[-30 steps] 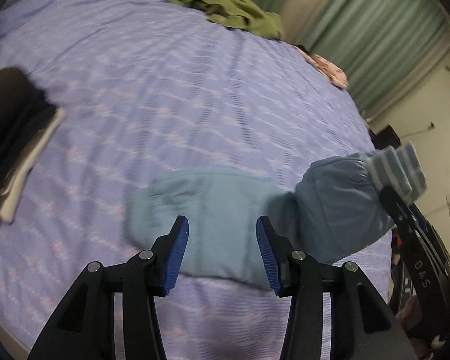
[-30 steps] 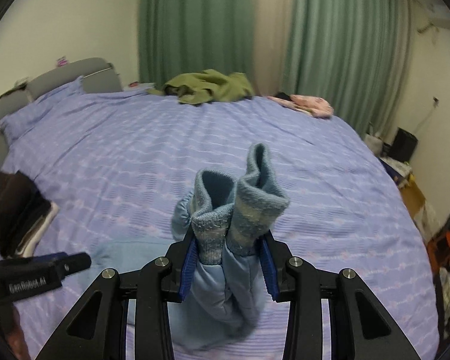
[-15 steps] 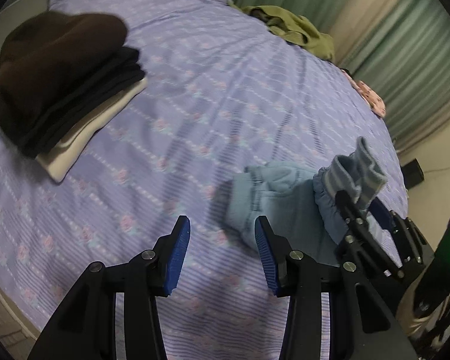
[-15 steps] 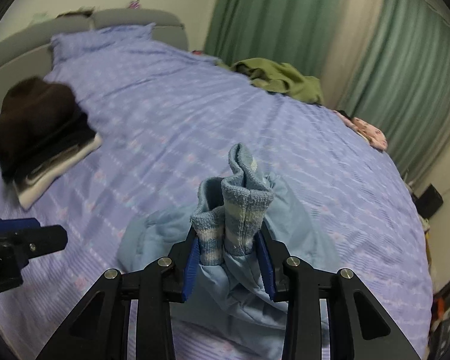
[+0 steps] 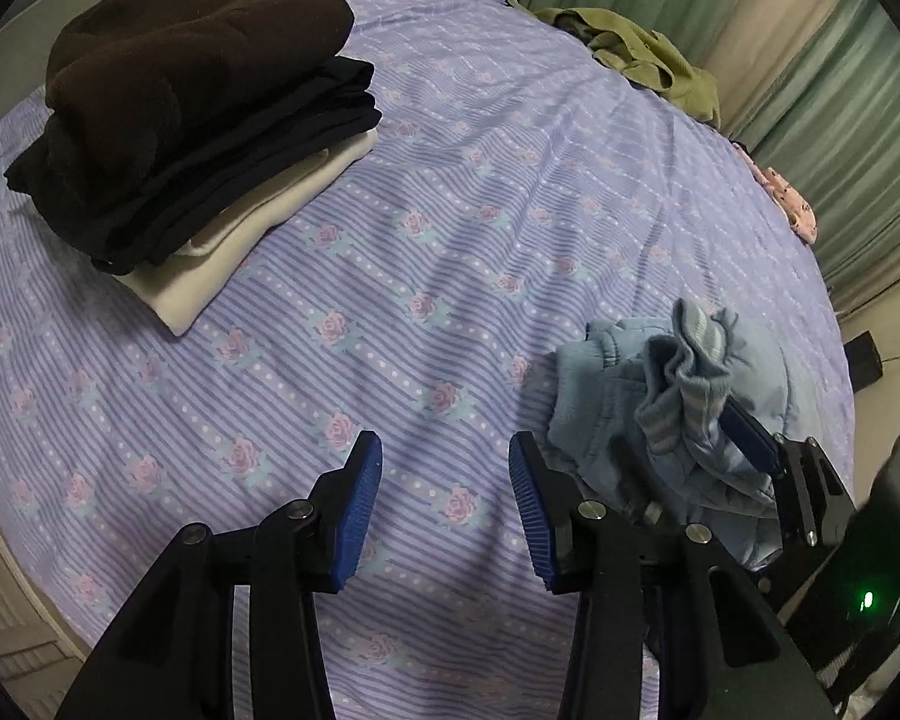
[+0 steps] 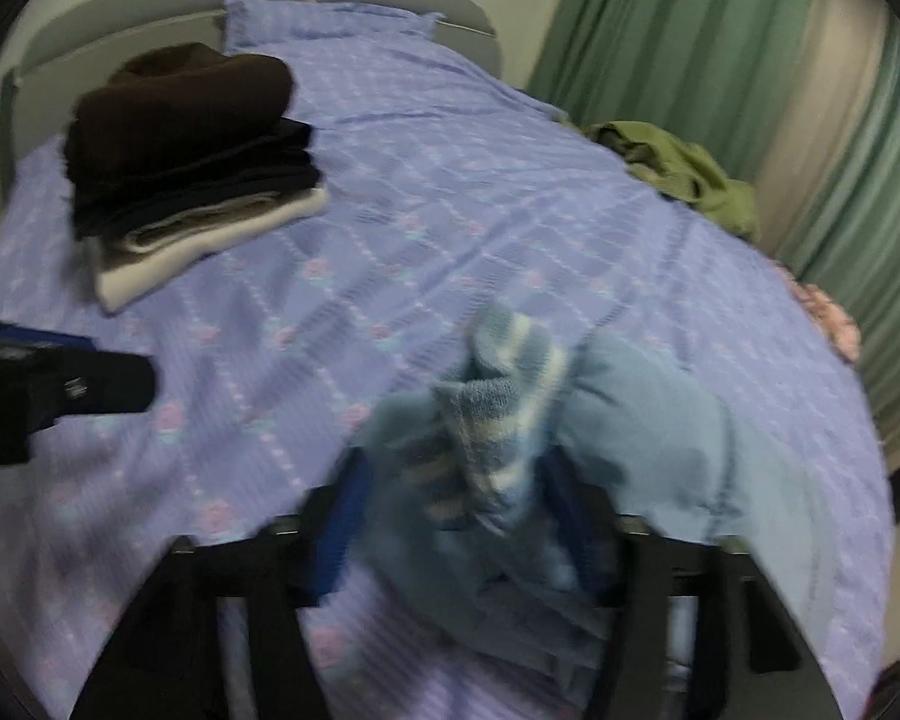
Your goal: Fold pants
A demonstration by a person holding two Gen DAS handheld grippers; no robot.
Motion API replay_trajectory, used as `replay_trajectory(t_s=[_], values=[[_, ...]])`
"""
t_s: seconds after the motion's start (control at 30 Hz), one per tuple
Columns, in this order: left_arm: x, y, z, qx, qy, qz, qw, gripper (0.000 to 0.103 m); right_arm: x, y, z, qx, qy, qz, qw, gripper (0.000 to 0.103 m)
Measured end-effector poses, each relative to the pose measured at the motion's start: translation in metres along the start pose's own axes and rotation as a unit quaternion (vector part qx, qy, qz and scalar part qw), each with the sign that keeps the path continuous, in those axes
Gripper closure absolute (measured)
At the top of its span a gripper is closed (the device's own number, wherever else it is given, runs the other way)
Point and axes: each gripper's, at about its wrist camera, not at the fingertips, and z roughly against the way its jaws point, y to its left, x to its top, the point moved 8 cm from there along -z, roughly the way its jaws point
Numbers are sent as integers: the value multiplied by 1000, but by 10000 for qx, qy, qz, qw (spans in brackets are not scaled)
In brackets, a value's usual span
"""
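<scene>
Those light-blue pants [image 5: 678, 414] look soft, floppy; grab the ribbed cuffs. The right claw [image 6: 462, 510] has just opened around them; the left claw [image 5: 444, 516] gapes empty.

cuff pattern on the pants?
Light blue with paler stripes on the cuffs of the blue pants; clearest in the left wrist view.

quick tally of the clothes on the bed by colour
light blue pants: 1
olive green garment: 1
pink garment: 1
brown folded item: 1
black folded layers: count unclear
cream folded item: 1
total: at least 6
</scene>
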Motion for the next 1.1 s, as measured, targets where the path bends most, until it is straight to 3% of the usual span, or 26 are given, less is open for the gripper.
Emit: replay_trajectory(t_s=[0.17,0.43,0.57,0.7,0.8,0.87,1.1], values=[[6,-4,10,98,-103,-110,9998,51,-4,7,6,262,-44,69,9996,26],[27,-33,48,-54,-452,-480,9978,39,10,-8,63,541,-422,-160,9975,27],[29,-70,57,-359,-493,-771,9952,34,7,-40,107,136,-744,-406,9963,26],[22,-105,47,-587,-366,-891,9936,30,-19,-104,133,-661,-733,-998,9901,20],[15,-124,31,-737,-188,-693,9947,30,-54,-156,133,-1137,-427,-1592,9798,20],[10,-134,21,-828,-133,-528,9951,26,-78,-188,127,-1197,-205,-2164,9687,20],[-4,-143,-14,-805,178,138,9965,23,-139,-249,88,-633,-14,-4172,9066,20]])
